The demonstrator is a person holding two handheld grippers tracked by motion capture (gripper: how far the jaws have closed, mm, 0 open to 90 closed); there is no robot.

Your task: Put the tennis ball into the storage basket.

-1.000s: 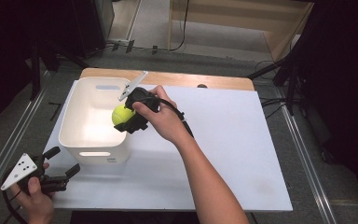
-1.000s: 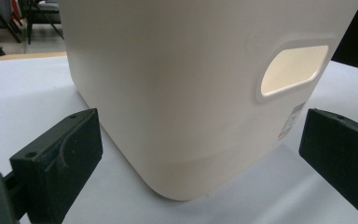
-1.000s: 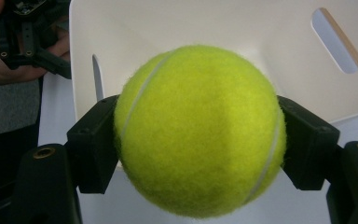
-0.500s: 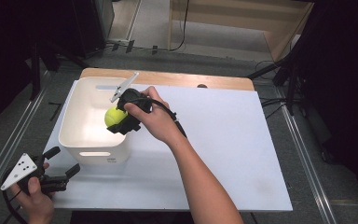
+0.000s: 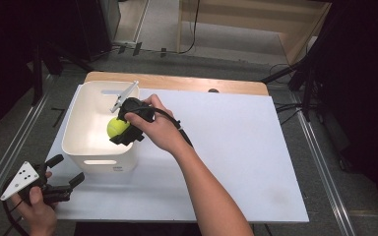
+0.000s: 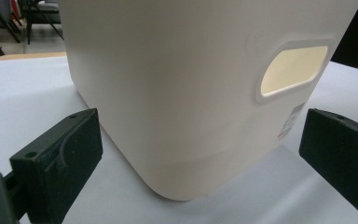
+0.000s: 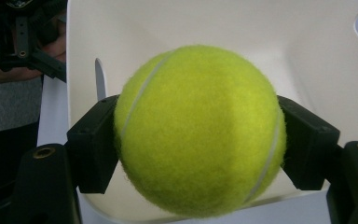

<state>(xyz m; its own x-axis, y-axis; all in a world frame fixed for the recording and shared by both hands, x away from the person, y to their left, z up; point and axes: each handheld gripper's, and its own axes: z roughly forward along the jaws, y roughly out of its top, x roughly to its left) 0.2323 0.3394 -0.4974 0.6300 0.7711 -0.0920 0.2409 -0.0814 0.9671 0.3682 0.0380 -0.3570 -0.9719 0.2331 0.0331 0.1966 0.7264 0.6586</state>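
A yellow-green tennis ball (image 5: 117, 127) (image 7: 199, 129) is clamped between the black jaws of my right gripper (image 5: 120, 129) (image 7: 200, 140), which hangs over the inside of a white plastic bin (image 5: 87, 114) (image 7: 307, 28). The bin stands at the left of the white tabletop (image 5: 236, 147). My left gripper (image 5: 65, 172) (image 6: 200, 149) rests near the table's front left corner, open, jaws set wide with nothing between them. It faces the bin's near wall (image 6: 182, 93) and its handle slot (image 6: 292, 70).
Behind the white top lies a wooden board edge (image 5: 177, 81). Dark floor, metal rails (image 5: 320, 162) and cables surround the table. In the right gripper view, a hand holding the other gripper (image 7: 23, 42) appears beyond the bin's rim.
My right gripper has carried the ball leftward and a little lower, from above the bin's right rim to over its interior. The left gripper has stayed put.
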